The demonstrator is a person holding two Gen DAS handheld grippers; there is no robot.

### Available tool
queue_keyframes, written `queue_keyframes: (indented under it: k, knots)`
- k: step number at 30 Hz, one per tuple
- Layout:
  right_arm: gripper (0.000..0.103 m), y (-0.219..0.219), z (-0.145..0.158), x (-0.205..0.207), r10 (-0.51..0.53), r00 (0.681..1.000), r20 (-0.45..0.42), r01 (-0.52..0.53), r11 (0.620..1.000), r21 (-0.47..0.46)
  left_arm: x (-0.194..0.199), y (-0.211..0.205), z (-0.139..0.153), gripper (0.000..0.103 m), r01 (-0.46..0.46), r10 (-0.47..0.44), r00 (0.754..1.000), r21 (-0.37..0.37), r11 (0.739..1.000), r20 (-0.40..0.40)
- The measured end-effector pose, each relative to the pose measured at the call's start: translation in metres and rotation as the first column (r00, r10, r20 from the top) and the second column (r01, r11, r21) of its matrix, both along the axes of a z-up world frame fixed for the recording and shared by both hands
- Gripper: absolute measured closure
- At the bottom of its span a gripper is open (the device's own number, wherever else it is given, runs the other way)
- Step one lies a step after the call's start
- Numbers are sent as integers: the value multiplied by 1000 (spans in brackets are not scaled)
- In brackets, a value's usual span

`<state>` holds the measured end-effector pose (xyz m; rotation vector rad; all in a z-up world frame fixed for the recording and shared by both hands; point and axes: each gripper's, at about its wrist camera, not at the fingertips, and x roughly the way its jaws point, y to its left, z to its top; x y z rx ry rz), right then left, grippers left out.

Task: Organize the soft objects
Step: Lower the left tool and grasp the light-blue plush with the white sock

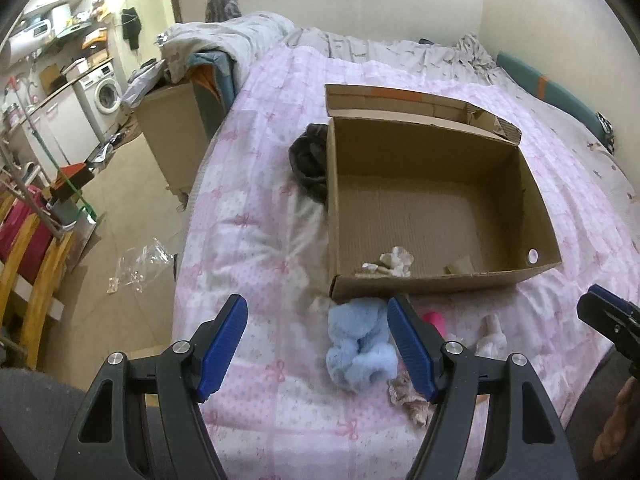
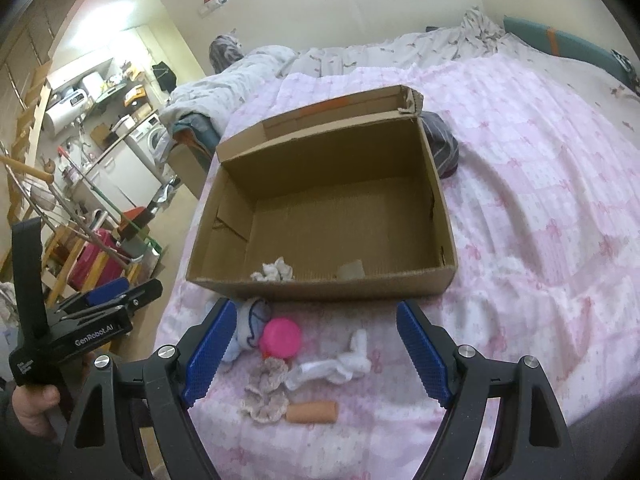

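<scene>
Left gripper [image 1: 318, 350]: jaws apart, holding nothing, blue fluff [image 1: 360, 350] between them. Right gripper [image 2: 316, 354]: jaws apart over loose socks [image 2: 340, 366] and a pink ball [image 2: 281, 338] (all on the quilt [image 2: 540, 220]). Beyond: box [image 2: 320, 286], white sock [image 2: 276, 270] inside.

Matt corrugated cardboard box [image 2: 320, 216] on quilted cloth bedspread [image 2: 520, 200].

Washing machine [image 1: 105, 92], cat [image 1: 224, 4], clear bag [image 1: 142, 262].

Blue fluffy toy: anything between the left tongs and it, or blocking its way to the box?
Nothing visible blocks the left tongs; the blue fluffy toy lies between open fingers. Only the cardboard box's near wall stands ahead.
</scene>
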<state>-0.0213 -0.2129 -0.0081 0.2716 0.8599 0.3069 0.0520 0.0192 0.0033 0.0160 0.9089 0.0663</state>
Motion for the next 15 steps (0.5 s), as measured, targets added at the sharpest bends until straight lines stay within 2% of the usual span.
queue_keyframes:
  k: [2, 7, 11, 15]
  knots:
    - [16, 0, 0, -4, 1, 1000, -10, -1, 1000, 0, -4, 5, 0, 33, -33, 33, 999, 18, 999, 3]
    - [16, -2, -4, -10, -12, 1000, -20, 12, 1000, -20, -2, 27, -10, 33, -110, 108, 993, -26, 994, -54]
    - [16, -4, -9, -9, -41, 998, -38, 40, 999, -14, 7, 36, -31, 33, -131, 116, 982, -95, 987, -152]
    - [16, -8, -18, -4, -69, 995, -72, 68, 998, -8, 17, 30, -57, 33, -113, 53, 964, -220, 969, -262]
